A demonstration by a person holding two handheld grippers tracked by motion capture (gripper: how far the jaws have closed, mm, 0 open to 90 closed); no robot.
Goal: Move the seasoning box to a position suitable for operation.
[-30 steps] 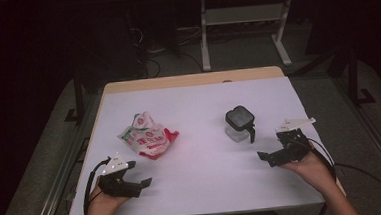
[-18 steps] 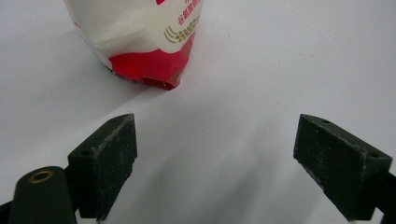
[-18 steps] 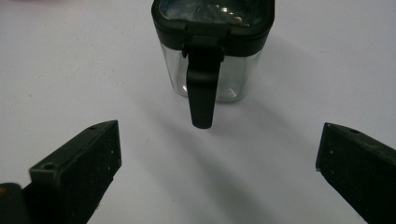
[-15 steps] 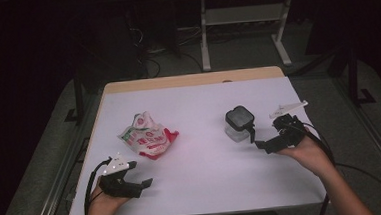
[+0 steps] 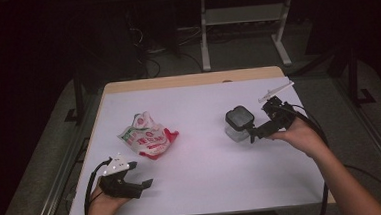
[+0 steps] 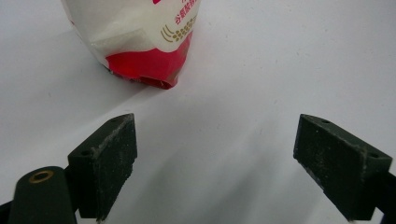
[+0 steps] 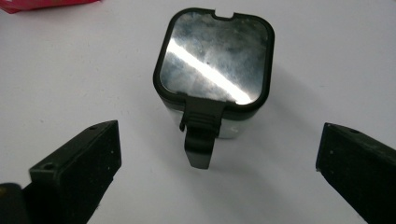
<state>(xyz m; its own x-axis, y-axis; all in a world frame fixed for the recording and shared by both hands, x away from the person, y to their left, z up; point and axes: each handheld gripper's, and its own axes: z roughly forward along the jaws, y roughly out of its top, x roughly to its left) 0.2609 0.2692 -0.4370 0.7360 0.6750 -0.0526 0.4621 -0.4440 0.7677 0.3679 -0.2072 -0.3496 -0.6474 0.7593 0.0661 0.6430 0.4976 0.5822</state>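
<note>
A small clear container with a square black lid (image 5: 239,122) stands right of the table's middle; its lid latch (image 7: 201,135) points at my right gripper (image 5: 254,132). That gripper is open, its jaws wide and just short of the container (image 7: 214,70), touching nothing. A crumpled white, red and green snack bag (image 5: 147,137) lies left of centre. My left gripper (image 5: 144,186) rests near the front left edge, open and empty, with the bag's red end (image 6: 144,70) a short way ahead of its jaws.
The white table top (image 5: 203,182) has a wooden strip (image 5: 192,80) along its far edge. Beyond it stand a metal-legged stand (image 5: 244,29) and cables on the dark floor. Metal rails (image 5: 57,180) run beside the table.
My right gripper has moved forward and left from the front right of the table up to the lidded container. The left gripper has stayed put.
</note>
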